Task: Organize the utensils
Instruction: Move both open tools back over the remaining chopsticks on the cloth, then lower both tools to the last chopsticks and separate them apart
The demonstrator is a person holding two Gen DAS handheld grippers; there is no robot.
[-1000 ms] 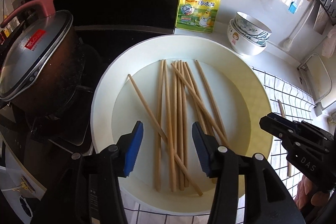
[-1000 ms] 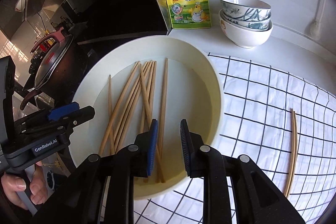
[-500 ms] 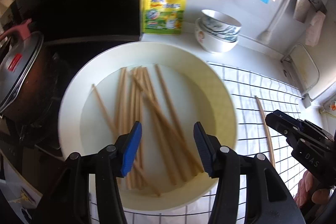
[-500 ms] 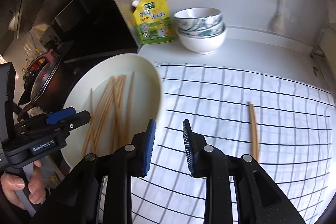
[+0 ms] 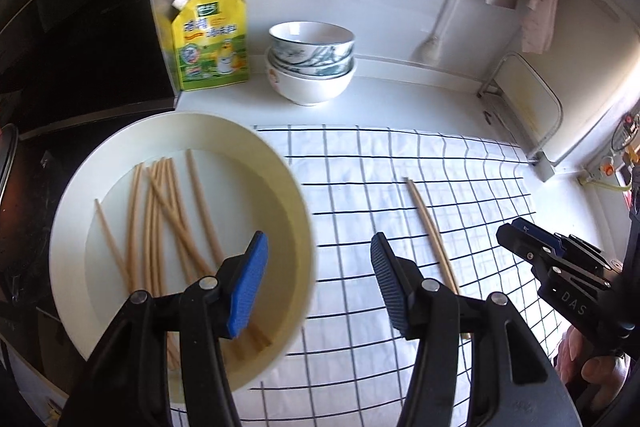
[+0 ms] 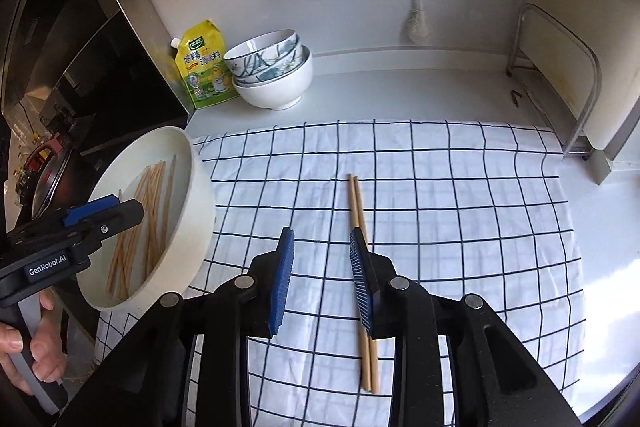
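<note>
Your right hand-held gripper (image 6: 322,279) hangs over the cloth (image 6: 460,211) with its jaws parted and nothing between them; they have just been opening a little. Its right pad sits right over the pair (image 6: 362,267) of chopsticks lying side by side on the cloth, just right of the bowl (image 6: 200,203), but you hold neither stick. Your left hand-held gripper (image 5: 316,287) is also released, jaws half apart and just opened a touch wider, empty, straddling the bowl's right rim where it meets the cloth.

So I judge the sorting only begun: one pair is out, laid straight on the cloth. The rest, roughly ten loose chopsticks (image 5: 160,219), lie crossed in a heap inside the bowl at the cloth's left edge. You have to lift them out and lay them beside the first pair, likely two at a time. Behind the bowl, the pouch (image 5: 212,39) and stacked bowls (image 5: 311,63) stand on the surface, well clear of the cloth.
</note>
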